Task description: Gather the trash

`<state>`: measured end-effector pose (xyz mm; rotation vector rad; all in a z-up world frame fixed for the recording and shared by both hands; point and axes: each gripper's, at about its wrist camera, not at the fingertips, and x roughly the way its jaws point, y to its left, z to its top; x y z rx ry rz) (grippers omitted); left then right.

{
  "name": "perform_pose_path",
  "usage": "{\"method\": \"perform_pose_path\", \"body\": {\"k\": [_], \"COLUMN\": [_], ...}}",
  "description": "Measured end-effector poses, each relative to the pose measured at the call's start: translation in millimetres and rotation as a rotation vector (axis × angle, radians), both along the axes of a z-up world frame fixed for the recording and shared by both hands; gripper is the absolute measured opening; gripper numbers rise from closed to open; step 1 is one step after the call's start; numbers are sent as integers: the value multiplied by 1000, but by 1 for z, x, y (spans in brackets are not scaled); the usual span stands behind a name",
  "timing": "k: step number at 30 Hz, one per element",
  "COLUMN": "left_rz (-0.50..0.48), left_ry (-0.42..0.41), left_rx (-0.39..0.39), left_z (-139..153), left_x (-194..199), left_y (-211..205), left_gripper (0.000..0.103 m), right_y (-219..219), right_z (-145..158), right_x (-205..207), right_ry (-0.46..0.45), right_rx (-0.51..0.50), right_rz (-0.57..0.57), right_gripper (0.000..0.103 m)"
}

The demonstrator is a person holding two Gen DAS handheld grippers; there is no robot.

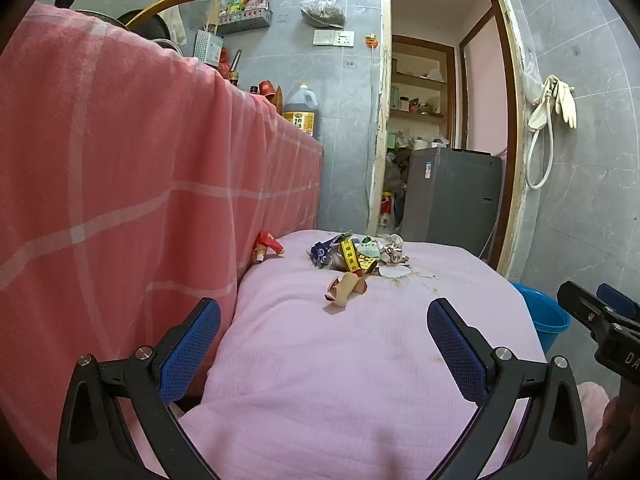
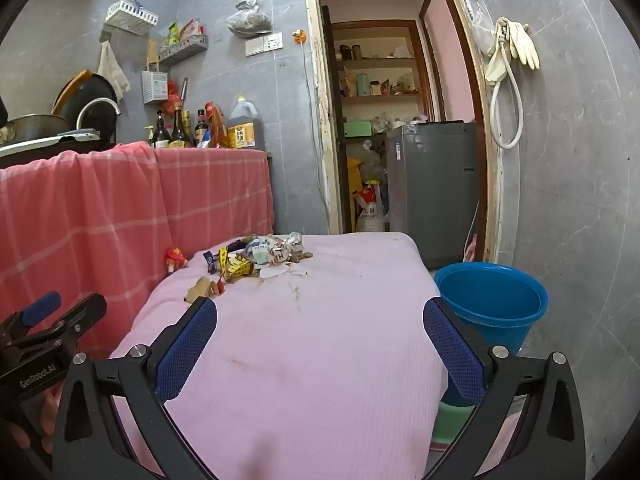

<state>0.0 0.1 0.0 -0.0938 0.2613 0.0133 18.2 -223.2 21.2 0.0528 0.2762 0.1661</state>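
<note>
Lying heaped at the far end of the pink-covered table [image 2: 320,340], well apart from the wide-open, empty left claw [image 1: 324,344] and right claw [image 2: 320,344], the trash [image 2: 256,258] appears light, crumpled and flimsy, best pinched by raised folds.

A heap of trash [image 1: 358,254] lies on the far part of the pink-covered surface: crumpled wrappers in blue, yellow, white and pale green, with a flat white disc at its near right edge and brown crumbs scattered just beside it. A tan, curled scrap [image 1: 346,286] sits apart on the near side of the heap, and a small red wrapper [image 1: 267,245] lies off to the left against the hanging red checked cloth. The blue bucket [image 2: 491,302] stands upright on the floor just off the right side, its mouth open.
</note>
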Motion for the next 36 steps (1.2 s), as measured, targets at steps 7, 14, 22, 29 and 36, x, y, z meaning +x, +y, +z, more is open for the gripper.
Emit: {"method": "perform_pose_path", "body": {"k": [7,14,22,29,36], "left_rz": [-1,1,2,0,0], "left_ry": [-3,-2,-5,-4,-2], "left_rx": [3,3,5,3,7], "left_z": [0,0,0,0,0], "left_x": [0,0,-1,-2,0], "left_y": [0,2,0,0,0], "left_gripper": [101,101,101,101,101], "right_y": [-1,0,1,1,0], "right_z": [0,0,0,0,1], "right_x": [0,1,1,0,0], "right_ry": [-1,-1,-3,-3,-4], "right_rx": [6,8,9,9,10], "right_rz": [0,-1,-1,-1,0], "right_gripper": [103,103,103,103,103]}}
